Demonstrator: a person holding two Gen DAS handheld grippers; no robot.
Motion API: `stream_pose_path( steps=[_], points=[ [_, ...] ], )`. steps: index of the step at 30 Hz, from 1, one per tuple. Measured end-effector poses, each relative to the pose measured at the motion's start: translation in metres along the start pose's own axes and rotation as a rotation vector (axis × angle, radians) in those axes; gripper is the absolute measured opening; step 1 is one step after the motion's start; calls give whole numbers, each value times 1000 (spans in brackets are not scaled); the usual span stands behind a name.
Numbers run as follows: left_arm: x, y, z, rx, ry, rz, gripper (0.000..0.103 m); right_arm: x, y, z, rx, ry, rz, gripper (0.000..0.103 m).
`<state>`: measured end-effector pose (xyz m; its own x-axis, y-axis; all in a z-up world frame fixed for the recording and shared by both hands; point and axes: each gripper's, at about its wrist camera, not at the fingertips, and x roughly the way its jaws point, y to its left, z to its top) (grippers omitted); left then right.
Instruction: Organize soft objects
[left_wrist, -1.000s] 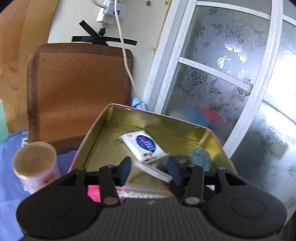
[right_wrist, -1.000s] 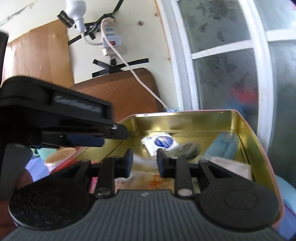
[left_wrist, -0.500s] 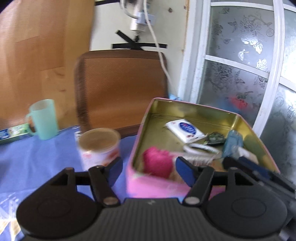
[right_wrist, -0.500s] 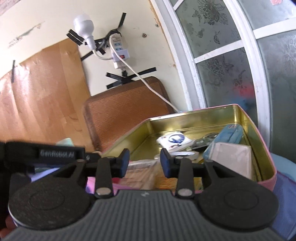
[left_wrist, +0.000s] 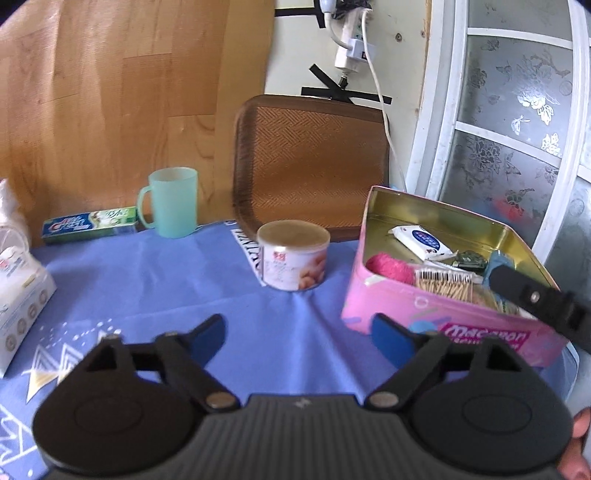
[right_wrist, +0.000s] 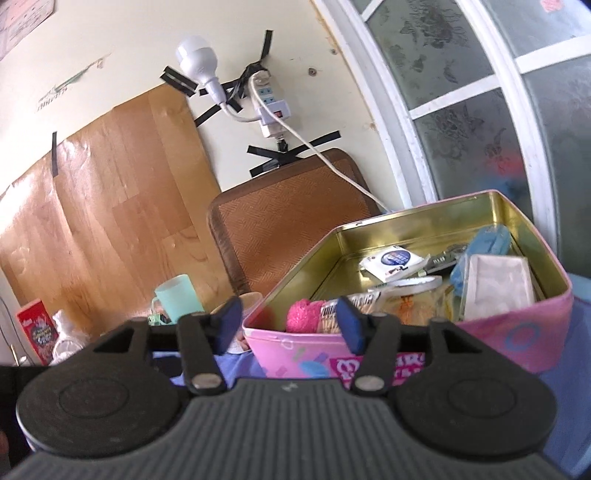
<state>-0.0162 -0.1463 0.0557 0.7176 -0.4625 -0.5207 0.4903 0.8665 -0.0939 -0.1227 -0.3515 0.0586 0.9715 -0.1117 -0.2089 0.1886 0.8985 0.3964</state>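
A pink tin box (left_wrist: 436, 317) with a gold inside stands on the blue cloth at the right; it also shows in the right wrist view (right_wrist: 517, 325). In it lie a pink yarn ball (left_wrist: 388, 264), a white tissue pack (left_wrist: 421, 242), a pack of toothpicks (left_wrist: 443, 286), a blue pouch (right_wrist: 487, 243) and a white folded cloth (right_wrist: 498, 284). My left gripper (left_wrist: 299, 334) is open and empty, low over the cloth left of the tin. My right gripper (right_wrist: 290, 323) is open and empty, just in front of the tin's near wall.
A round can (left_wrist: 293, 258) stands left of the tin. A green mug (left_wrist: 171, 201) and a toothpaste box (left_wrist: 88, 223) are at the back. A white package (left_wrist: 18, 288) lies at the left edge. A brown woven mat (left_wrist: 310, 162) leans on the wall.
Both grippers have drawn back out of the tin and opened wider. The left one swung left and back over the cloth; the right one now sits in front of the tin's wall.
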Motion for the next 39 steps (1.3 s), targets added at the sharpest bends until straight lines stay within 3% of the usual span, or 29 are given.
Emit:
stream_pose_path(
  steps=[4, 10, 16, 29, 39],
  points=[
    [-12, 0, -11, 25, 7, -5, 103, -10, 3, -2, 25, 10, -7, 85],
    [-21, 4, -27, 20, 79, -52, 103, -18, 10, -12, 37, 68, 6, 97],
    [-26, 14, -38, 7, 113, -78, 103, -16, 22, -24, 35, 137, 16, 100],
    [-22, 40, -48, -31, 88, -15, 103, -20, 36, -28, 39, 39, -133, 103],
    [-21, 27, -49, 51, 93, 16, 103, -13, 37, -33, 49, 79, -122, 103]
  ],
)
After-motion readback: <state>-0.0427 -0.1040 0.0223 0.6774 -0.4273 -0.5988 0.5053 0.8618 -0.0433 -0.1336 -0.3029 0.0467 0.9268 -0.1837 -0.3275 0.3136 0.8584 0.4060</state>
